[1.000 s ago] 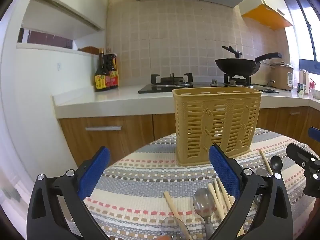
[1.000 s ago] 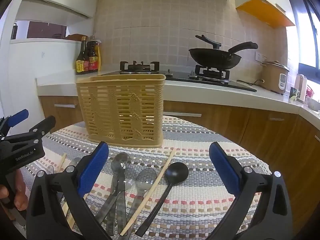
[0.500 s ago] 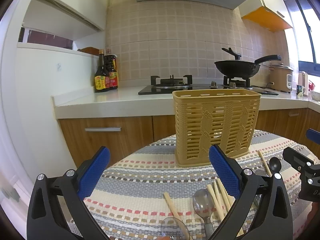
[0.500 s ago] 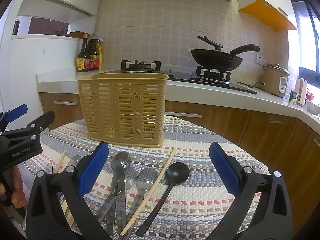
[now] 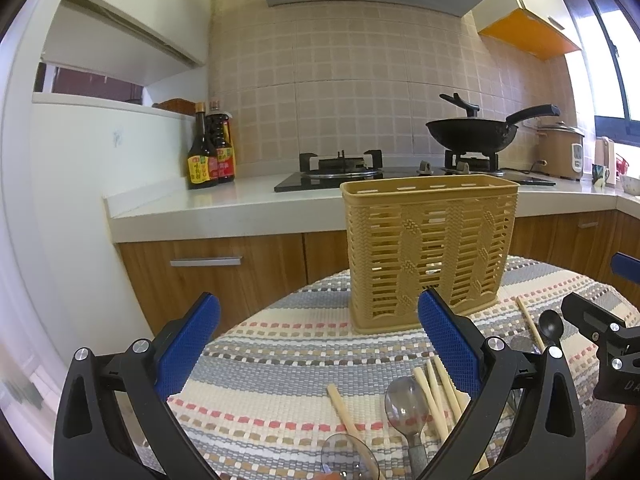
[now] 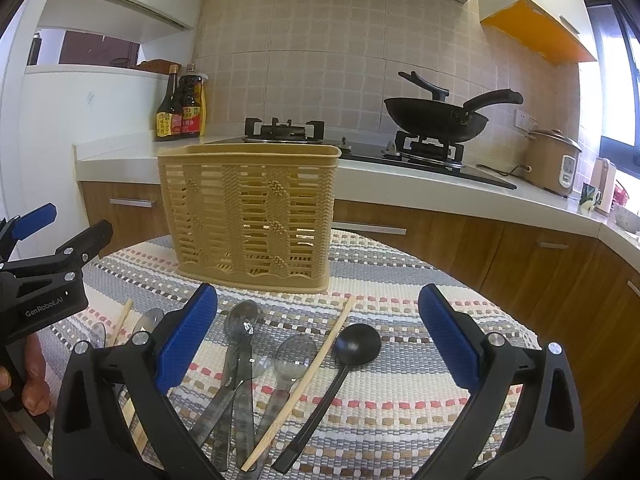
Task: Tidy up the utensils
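Note:
A tan slotted utensil basket point(image 5: 430, 248) point(image 6: 250, 216) stands upright on a striped woven mat point(image 5: 280, 352) point(image 6: 400, 312). Loose utensils lie in front of it: a black ladle spoon point(image 6: 357, 346), clear plastic spoons point(image 6: 294, 356), a metal spoon point(image 6: 242, 322) point(image 5: 406, 400) and wooden chopsticks point(image 6: 316, 368) point(image 5: 436, 392). My left gripper point(image 5: 318, 348) is open and empty above the mat's left part. My right gripper point(image 6: 318, 334) is open and empty, hovering over the spoons. Each gripper shows at the edge of the other's view.
Behind the table runs a white counter point(image 5: 224, 204) with wooden cabinets point(image 5: 224, 272), sauce bottles point(image 5: 210, 152), a gas stove point(image 5: 340, 168), a black wok point(image 5: 476, 132) and a rice cooker point(image 5: 560, 152). The mat's round edge drops off at left and right.
Both grippers have risen and tilted slightly, so the basket and utensils sit a little lower in view. Both stay open and empty.

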{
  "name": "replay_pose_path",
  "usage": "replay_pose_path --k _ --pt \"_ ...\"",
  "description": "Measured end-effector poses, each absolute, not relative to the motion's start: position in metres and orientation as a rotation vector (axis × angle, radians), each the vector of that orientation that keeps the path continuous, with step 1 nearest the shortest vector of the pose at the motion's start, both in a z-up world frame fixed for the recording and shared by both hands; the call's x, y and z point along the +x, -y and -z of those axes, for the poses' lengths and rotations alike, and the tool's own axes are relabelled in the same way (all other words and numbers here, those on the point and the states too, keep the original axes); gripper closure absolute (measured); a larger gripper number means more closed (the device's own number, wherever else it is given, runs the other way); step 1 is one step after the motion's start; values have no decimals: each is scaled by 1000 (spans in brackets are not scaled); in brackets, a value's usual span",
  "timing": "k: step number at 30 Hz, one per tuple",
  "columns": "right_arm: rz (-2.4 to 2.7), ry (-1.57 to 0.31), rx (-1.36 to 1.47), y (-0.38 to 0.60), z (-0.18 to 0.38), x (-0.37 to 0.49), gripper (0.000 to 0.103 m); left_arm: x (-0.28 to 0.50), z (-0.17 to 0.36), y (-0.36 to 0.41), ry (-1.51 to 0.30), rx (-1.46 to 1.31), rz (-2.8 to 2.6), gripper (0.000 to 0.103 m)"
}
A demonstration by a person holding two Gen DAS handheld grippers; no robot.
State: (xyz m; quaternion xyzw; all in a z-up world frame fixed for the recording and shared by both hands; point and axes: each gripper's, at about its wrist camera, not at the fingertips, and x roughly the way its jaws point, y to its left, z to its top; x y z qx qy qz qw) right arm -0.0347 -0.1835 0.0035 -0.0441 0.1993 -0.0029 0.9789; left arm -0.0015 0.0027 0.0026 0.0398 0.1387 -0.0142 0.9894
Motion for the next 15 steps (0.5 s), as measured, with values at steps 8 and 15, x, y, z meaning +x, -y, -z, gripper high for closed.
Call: replay_pose_path --k 8,15 --pt "8 -405 -85 183 -3 -36 7 -1 -3 -3 -276 75 18 7" --pt "7 -410 -87 183 -3 -34 7 -1 -3 -4 -274 81 20 7"
